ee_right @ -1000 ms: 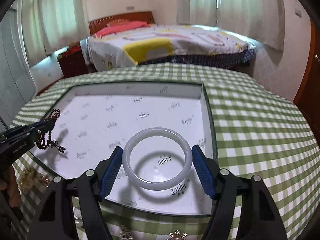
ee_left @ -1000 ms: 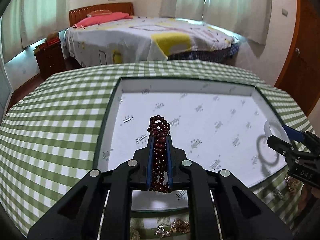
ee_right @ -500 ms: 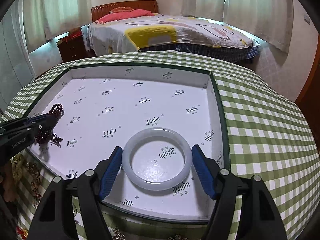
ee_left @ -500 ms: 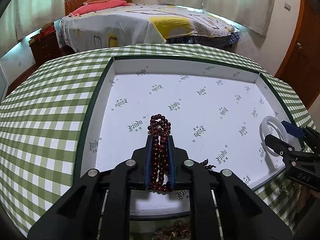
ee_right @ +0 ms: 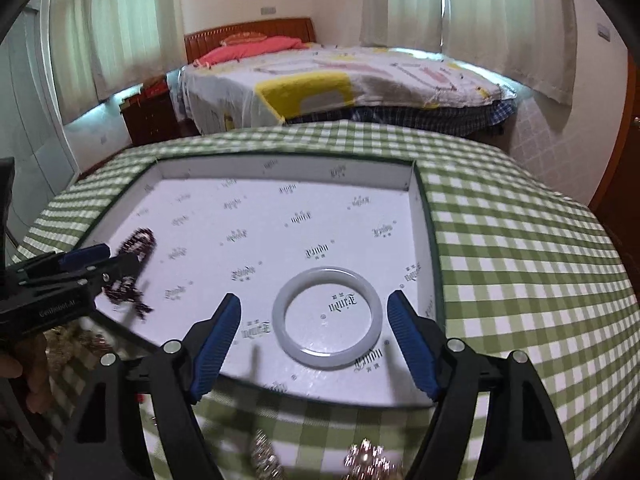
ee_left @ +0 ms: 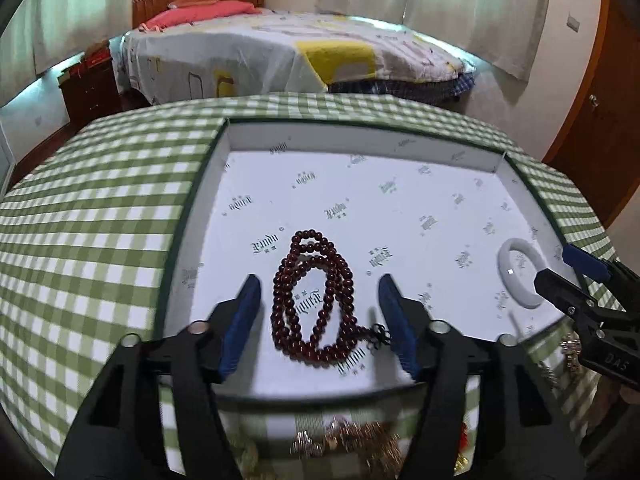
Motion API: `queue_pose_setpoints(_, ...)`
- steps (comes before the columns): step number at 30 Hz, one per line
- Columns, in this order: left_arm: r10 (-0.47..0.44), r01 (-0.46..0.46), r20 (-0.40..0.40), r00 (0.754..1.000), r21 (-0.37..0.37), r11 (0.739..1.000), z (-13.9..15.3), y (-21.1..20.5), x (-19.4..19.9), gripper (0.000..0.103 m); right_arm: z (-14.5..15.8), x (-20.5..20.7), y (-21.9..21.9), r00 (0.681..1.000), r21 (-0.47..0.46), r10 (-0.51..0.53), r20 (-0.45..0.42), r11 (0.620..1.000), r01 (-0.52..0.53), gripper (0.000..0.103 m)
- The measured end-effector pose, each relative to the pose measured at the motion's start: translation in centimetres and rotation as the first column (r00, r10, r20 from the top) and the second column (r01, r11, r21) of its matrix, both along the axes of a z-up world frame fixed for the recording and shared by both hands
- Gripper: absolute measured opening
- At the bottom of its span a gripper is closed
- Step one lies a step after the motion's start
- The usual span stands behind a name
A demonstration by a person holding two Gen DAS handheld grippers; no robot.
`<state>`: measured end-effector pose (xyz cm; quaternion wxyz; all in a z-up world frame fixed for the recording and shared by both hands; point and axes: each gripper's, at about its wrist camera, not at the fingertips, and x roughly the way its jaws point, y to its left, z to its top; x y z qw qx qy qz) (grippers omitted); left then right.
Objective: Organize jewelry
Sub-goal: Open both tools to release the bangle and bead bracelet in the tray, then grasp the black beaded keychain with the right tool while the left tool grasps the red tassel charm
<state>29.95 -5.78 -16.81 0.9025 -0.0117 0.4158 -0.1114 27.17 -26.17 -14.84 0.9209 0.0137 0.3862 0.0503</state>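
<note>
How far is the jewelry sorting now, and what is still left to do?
Done: the dark red bead necklace and the white bangle both lie inside the white tray. In hand: nothing; the left tool and the right tool are open, fingers apart from each piece. Left: several gold and silver pieces lie on the checked cloth in front of the tray.

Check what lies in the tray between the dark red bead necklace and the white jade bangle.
Only bare printed tray lining separates the dark red bead necklace from the white jade bangle, clearest in the left wrist view.
</note>
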Motion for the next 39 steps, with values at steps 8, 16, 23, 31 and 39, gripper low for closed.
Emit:
queue_pose_setpoints(8,0.046,-0.044,0.111,0.993,-0.019,0.999,3.6,1.4,-5.9,0.063,2.2,-5.7,1.6,0.997,-0.01,0.016,0.076,1.0,-0.015,0.073)
queue_pose_setpoints(16,0.092,-0.091,0.19,0.977,-0.012,0.996,5.0,2.9,-12.7,0.063,2.4,-11.0,2.7,0.994,0.001,0.04,0.099,0.999,-0.04,0.073)
queue_pose_setpoints(23,0.114,-0.117,0.179,0.977,0.002,0.993,4.3,4.6,-17.8,0.063,1.5,-15.6,4.6,0.991,0.008,0.091,0.094,0.996,-0.093,0.062)
queue_pose_setpoints(31,0.123,-0.127,0.164,0.979,0.012,0.992,2.9,5.8,-21.7,0.063,0.4,-18.8,6.4,0.985,0.037,0.153,0.085,0.987,-0.156,0.05)
queue_pose_setpoints(39,0.123,-0.127,0.162,0.979,0.014,0.992,2.3,6.2,-23.5,0.063,-0.7,-19.6,8.2,0.974,0.045,0.22,0.048,0.974,-0.222,0.043)
